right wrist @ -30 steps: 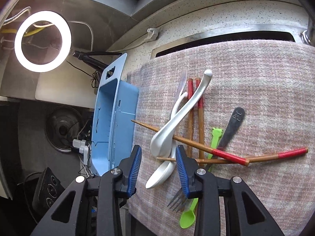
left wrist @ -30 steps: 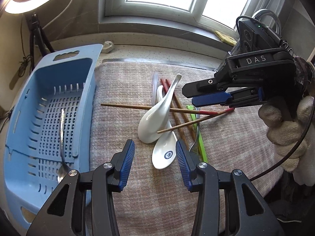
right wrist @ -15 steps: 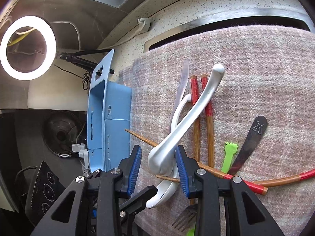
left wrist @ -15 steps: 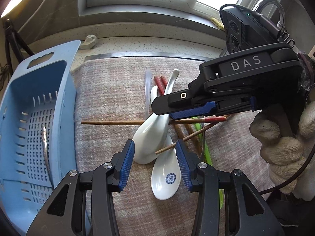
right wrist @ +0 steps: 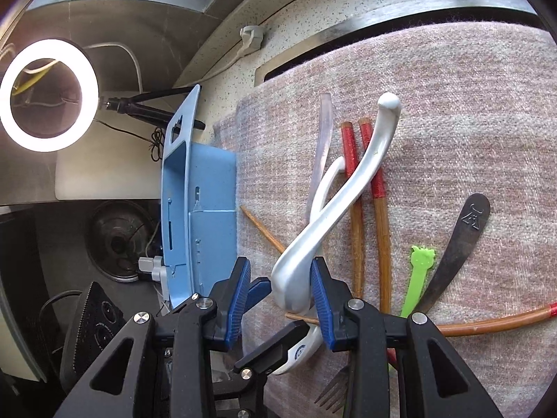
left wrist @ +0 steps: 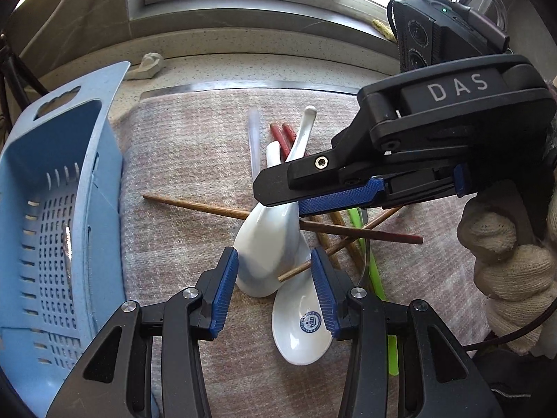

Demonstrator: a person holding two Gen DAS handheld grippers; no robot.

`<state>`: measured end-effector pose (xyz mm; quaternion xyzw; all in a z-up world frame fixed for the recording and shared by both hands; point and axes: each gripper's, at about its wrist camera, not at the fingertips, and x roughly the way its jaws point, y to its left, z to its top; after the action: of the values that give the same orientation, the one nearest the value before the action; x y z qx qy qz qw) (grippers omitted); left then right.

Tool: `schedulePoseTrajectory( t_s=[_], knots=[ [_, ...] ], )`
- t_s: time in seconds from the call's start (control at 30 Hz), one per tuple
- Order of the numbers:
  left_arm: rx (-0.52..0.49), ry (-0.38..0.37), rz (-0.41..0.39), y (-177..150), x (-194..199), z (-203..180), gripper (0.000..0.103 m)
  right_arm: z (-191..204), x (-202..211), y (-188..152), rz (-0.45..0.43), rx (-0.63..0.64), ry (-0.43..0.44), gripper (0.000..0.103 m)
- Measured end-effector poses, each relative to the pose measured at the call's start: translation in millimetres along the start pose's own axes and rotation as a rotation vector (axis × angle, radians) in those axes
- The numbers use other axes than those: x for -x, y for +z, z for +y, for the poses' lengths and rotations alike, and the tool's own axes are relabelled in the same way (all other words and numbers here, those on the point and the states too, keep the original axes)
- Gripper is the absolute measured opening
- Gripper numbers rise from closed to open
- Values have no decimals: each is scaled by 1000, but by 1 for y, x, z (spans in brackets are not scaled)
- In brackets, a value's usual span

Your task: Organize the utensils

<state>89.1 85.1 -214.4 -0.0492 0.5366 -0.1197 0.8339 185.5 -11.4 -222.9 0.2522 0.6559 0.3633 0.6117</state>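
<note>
White letters "DAS" are showing on the black body of the right gripper (left wrist: 303, 205), held in a knit-gloved hand (left wrist: 511, 261). Its blue-padded jaws are standing apart around the bowl of the upper white ceramic soup spoon (right wrist: 334, 209), one pad touching it. The left gripper (left wrist: 275, 278) is also gaping, flanking that bowl's near end. A second white spoon bearing a blue round emblem (left wrist: 303, 324) is lying beneath, among red-tipped wooden chopsticks (right wrist: 379, 216) on the pinkish woven cloth (left wrist: 188, 160).
</note>
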Motion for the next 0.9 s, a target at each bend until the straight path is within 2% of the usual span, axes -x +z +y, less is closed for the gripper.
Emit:
schedulePoseTrajectory(
  t_s=[0.33, 0.63, 0.77, 0.9],
  knots=[
    [3, 15, -4, -9, -9, 3, 42, 15, -2, 0, 14, -1, 44, 33],
    [18, 31, 2, -12, -8, 10, 42, 20, -11, 11, 14, -1, 43, 33],
    [12, 31, 6, -14, -10, 8, 42, 22, -8, 7, 5, 48, -28, 33],
    [17, 25, 1, -16, -12, 4, 42, 13, -8, 6, 6, 25, -33, 33]
  ],
)
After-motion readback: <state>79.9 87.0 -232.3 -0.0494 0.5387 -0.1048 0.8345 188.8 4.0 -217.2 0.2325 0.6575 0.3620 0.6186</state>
